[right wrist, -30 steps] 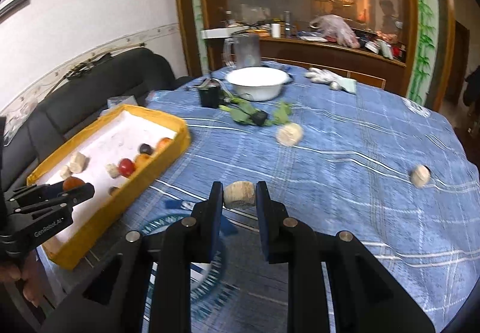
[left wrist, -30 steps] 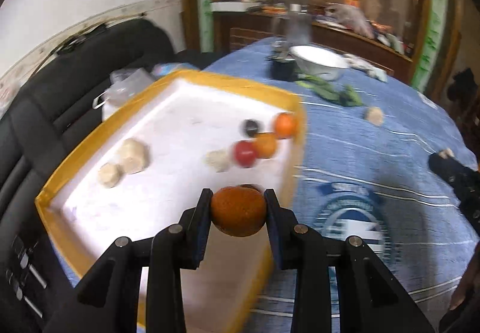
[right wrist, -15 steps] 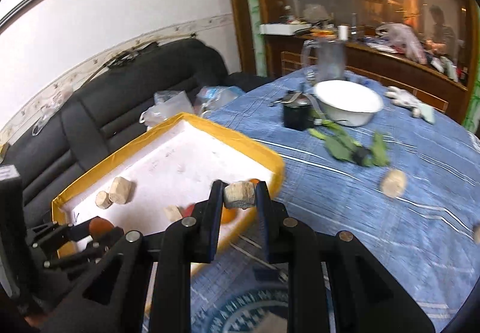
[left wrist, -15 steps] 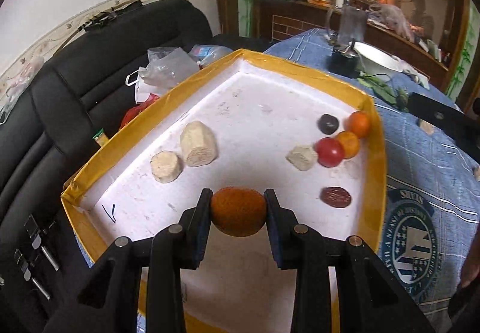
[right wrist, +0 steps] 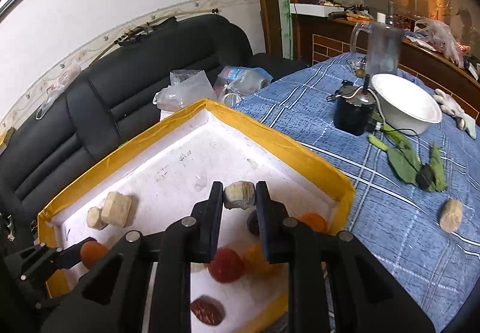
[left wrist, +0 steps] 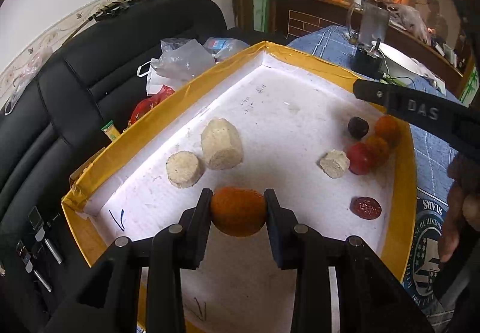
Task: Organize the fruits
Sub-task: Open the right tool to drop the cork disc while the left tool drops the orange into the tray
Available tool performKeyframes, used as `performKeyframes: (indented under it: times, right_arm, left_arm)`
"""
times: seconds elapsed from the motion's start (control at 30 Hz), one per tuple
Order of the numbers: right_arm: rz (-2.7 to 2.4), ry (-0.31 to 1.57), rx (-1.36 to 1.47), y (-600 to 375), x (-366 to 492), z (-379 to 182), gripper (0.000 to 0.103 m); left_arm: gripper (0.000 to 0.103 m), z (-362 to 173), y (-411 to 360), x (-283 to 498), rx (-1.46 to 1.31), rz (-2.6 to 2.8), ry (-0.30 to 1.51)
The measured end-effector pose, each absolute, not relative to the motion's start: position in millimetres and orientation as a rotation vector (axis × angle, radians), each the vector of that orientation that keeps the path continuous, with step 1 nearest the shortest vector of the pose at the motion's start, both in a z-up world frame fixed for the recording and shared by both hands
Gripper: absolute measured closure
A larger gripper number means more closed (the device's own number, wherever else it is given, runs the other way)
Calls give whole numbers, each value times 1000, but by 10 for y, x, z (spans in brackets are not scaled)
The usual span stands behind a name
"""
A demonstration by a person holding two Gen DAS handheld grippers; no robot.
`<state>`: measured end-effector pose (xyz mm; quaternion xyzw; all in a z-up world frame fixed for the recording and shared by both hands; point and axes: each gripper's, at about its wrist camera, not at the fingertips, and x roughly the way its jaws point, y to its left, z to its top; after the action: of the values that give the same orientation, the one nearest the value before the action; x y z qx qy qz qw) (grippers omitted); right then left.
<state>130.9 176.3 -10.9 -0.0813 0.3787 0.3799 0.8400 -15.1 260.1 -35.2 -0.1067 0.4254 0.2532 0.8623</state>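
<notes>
My left gripper [left wrist: 238,211] clenched an orange fruit [left wrist: 238,211] above the yellow-rimmed tray [left wrist: 405,183]; my right gripper [right wrist: 239,194] pinched a pale chunk [right wrist: 239,194] over it. Off to the right of the left jaws, raised letters "DAS" marked the right gripper's finger. Only the right view showed another pale chunk [right wrist: 451,215] lying on the blue cloth [right wrist: 390,237], right of its jaws.

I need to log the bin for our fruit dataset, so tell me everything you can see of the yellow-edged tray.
The tray is a shallow, white, foam-looking box with walls wrapped in yellow tape. Its floor is scuffed and bears faint pen marks. It rests on the blue checked tablecloth beside a black sofa. Pale chunks, orange, red and dark fruits lie inside. Both grippers hang over it, each holding a piece.
</notes>
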Motion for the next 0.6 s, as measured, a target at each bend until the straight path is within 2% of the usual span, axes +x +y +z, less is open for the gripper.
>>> performKeyframes:
  times: [0.33, 0.37, 0.4, 0.43, 0.47, 0.53, 0.6]
  right_arm:
    - [811, 824, -202, 1978, 1450, -225, 78]
    - [812, 829, -206, 1979, 1453, -240, 76]
    - [806, 833, -212, 1973, 1456, -247, 60]
    - [794, 833, -213, 1938, 1455, -241, 48]
    - [789, 827, -202, 1896, 1447, -223, 37]
    - [777, 811, -171, 1720, 1425, -147, 36]
    - [763, 787, -155, 1501, 1370, -56, 35]
  left_arm:
    - [68, -345, 2629, -185, -253, 525, 904]
    - [68, -339, 2635, -195, -264, 523, 906]
    - [68, -334, 2644, -204, -279, 519, 907]
    - [68, -326, 2658, -221, -295, 518, 910]
    - [62, -316, 2658, -232, -300, 523, 910]
    - [50, -261, 2656, -278, -307, 538, 883]
    - [47, -189, 2642, -339, -328, 545, 844]
